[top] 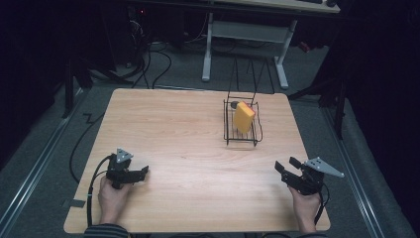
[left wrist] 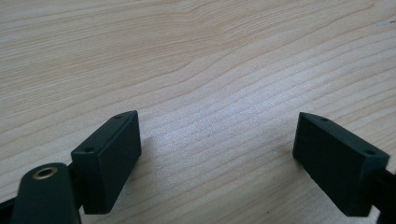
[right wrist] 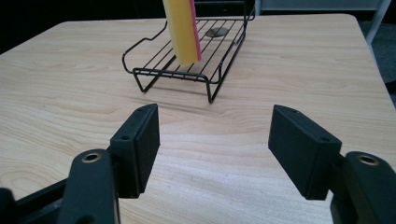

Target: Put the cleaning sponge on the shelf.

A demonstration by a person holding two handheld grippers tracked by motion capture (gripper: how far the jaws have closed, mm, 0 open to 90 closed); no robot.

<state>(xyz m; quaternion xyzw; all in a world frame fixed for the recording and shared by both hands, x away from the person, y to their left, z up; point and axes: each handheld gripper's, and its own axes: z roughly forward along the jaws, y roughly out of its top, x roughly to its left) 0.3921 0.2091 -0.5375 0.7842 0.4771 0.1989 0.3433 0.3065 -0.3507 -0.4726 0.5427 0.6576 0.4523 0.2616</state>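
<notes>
Item: yellow sponge (top: pixel 243 117) stood in wire rack (top: pixel 229 130); left gripper (top: pixel 141 173) and right gripper (top: pixel 285 167) held spread, empty (start judged); reach toward rack presumably required.

We see a dim room: grey carpet (top: pixel 188 69), dark cables (top: pixel 158 59) on it, and a white-legged desk (top: pixel 247 34) behind.

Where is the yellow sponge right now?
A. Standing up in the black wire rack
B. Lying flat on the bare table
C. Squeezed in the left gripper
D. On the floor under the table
A: the yellow sponge stands on edge inside the black wire rack, far from both open grippers.
</notes>
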